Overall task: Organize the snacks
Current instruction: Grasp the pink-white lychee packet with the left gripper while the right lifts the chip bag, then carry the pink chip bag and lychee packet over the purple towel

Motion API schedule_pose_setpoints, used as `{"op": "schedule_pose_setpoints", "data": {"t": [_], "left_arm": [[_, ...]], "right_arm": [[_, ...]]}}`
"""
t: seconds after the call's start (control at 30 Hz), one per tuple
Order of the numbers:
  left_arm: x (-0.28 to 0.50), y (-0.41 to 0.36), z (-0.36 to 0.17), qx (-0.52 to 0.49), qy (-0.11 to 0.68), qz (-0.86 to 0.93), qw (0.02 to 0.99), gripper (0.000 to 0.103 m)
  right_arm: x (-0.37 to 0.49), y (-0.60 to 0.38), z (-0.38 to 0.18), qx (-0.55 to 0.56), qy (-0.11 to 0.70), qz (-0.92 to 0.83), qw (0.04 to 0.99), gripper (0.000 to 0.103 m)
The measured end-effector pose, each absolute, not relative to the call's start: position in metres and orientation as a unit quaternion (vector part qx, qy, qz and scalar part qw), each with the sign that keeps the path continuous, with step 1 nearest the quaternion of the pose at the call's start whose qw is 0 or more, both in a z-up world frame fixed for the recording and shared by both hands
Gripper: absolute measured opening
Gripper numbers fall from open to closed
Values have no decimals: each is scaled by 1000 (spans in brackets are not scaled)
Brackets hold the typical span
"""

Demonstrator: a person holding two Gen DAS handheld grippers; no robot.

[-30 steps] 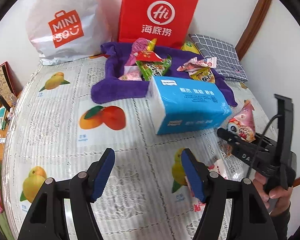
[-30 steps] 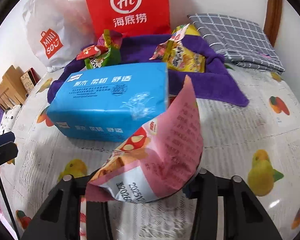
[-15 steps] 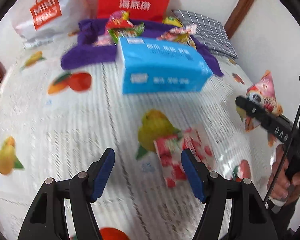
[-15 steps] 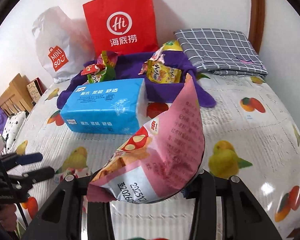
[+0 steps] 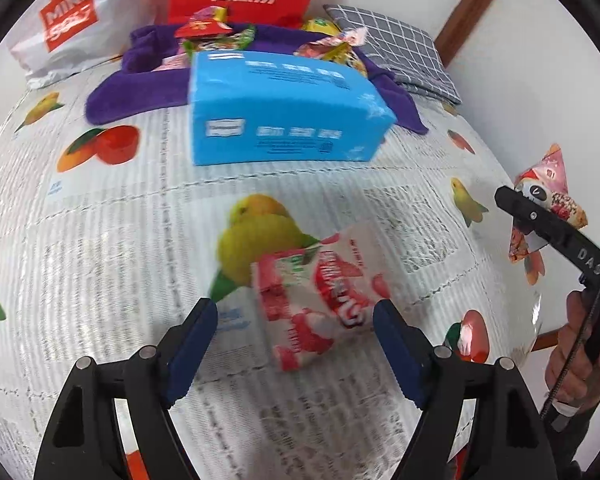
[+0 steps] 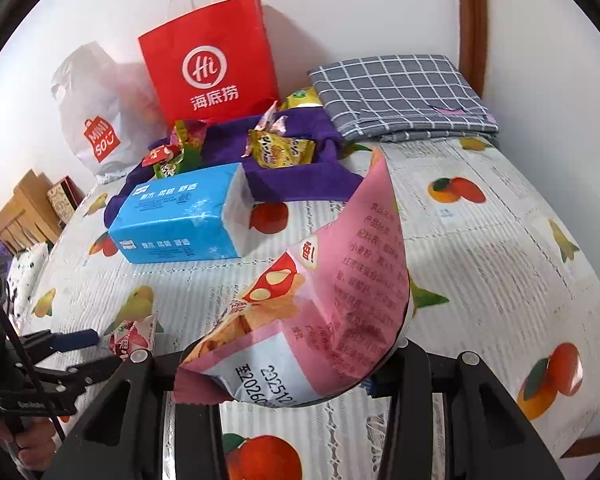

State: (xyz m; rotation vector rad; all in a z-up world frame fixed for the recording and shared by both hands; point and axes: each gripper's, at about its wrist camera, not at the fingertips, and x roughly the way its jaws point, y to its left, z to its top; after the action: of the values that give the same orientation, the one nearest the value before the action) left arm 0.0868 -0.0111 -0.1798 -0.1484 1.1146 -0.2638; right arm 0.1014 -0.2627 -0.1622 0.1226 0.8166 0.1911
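Table standing against a white wall, wearing a white cloth printed with oranges, lemons and mangoes between lace-like panels. Wooden trim running up the wall at the far right corner.

Left gripper hanging over a red-and-white snack packet that is lying flat on the cloth; its blue-padded jaws have just been opening wider, the packet lying between them, pads apparently clear of it, though motion blur is making this hard to judge.

Right gripper clenching a pink snack bag, which is sticking up between its fingers, printed text and a date stamp facing the camera. A hand is gripping its handle at the right edge of the left wrist view.

Blue tissue pack lying on the cloth beyond the packet, nearer the wall.

Purple towel spreading behind the tissue pack, carrying a heap of snack packets: yellow, green and red wrappers.

Red paper bag with white handles leaning upright at the wall, behind the towel.

White plastic shopping bag slumping to its left.

Grey checked cloth lying folded in the far right corner.

Wooden furniture showing past the table's left edge.
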Motion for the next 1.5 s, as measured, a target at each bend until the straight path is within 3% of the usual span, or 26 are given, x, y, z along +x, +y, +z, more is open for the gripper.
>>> {"op": "schedule_pose_setpoints", "data": {"t": [0.23,0.47,0.67,1.5], "left_arm": [[94,-35,-183,-37,517,-105,849,78],[98,-41,-183,-5,498,-88,863,48],[99,-32,-180,-27,500,-107,859,37],[113,10,-150,-55,475,-123,869,21]], "right_arm": [[100,-274,-163,71,403,90,908,41],[98,-275,-170,63,414,87,904,41],[99,-271,-170,61,419,86,902,41],[115,-225,-136,43,404,105,908,41]]}}
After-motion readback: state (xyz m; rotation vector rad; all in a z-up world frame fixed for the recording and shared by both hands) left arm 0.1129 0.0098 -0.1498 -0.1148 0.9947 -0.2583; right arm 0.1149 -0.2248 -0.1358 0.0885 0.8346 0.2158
